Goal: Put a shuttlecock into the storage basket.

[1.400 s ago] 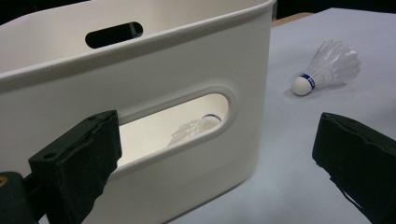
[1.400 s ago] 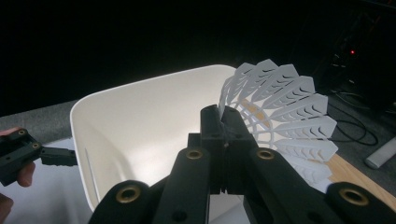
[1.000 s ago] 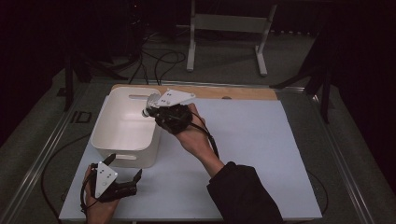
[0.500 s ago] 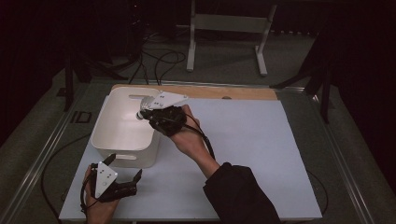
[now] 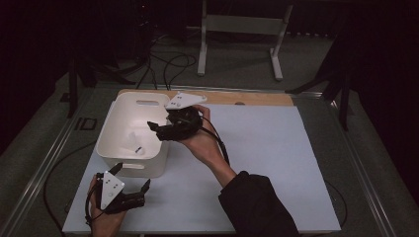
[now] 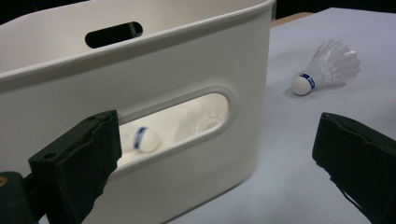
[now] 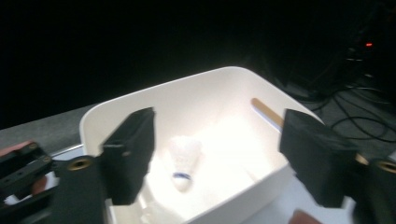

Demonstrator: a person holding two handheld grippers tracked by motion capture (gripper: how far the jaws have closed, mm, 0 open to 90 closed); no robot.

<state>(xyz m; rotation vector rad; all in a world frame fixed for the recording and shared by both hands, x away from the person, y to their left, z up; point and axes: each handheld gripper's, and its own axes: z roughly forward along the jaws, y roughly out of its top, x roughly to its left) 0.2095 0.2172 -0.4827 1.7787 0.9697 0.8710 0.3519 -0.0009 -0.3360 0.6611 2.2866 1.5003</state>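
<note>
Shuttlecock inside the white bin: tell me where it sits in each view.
High view: shuttlecock left of centre, inside the white bin, near its front wall.
Left gripper view: lower left, blurred, seen through the handle slot.
Right gripper view: centre, low inside.
Shared landmark: the white bin.

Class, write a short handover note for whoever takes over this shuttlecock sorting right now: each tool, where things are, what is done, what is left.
Right tool: over the white bin, jaws just opened, nothing gripped.
Left tool: open, empty, low at the bin's near wall.
Things: a shuttlecock is in the bin below the right tool. Another shuttlecock lies on the table beside the bin.
Done: at least one shuttlecock is binned.
Left: probably pick up the one on the table and drop it in the bin.
</note>
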